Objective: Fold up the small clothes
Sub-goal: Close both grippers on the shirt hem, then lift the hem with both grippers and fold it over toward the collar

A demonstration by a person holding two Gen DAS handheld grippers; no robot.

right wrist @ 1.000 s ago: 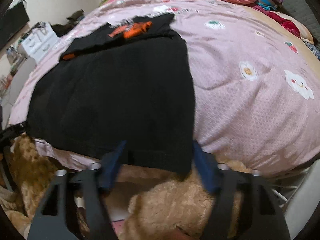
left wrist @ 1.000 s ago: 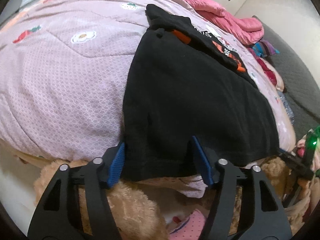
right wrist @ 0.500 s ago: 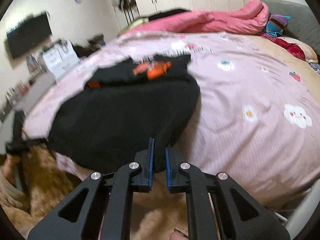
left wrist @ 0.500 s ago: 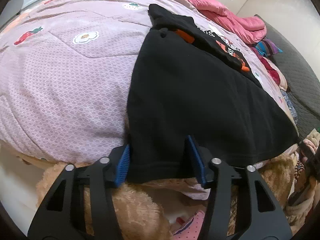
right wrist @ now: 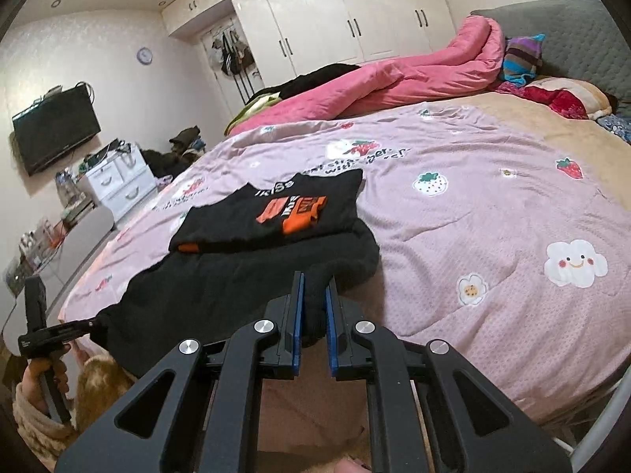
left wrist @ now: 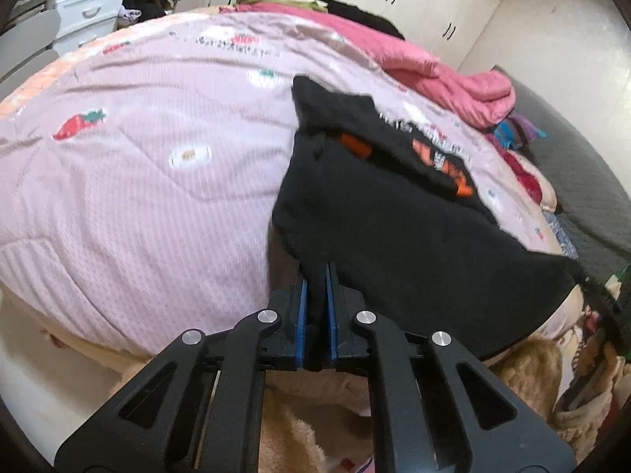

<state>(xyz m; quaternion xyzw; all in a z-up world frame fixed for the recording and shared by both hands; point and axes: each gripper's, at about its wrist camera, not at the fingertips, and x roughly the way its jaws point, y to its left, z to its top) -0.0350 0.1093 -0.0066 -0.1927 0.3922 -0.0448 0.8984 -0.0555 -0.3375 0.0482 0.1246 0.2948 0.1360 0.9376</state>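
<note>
Right wrist: black garment (right wrist: 244, 280) print reads "IRISS" above orange blocks.

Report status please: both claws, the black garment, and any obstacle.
Left claw and right claw shut on black garment hem. Hem off the quilt. No obstacle.

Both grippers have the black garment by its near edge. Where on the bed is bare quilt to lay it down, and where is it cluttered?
Bare quilt lies right of the black garment, out to the cloud print, and left of it around the strawberry print. The far edge is crowded by the pink duvet and the headboard end by striped fabric. The folded printed shirt sits just beyond.
</note>
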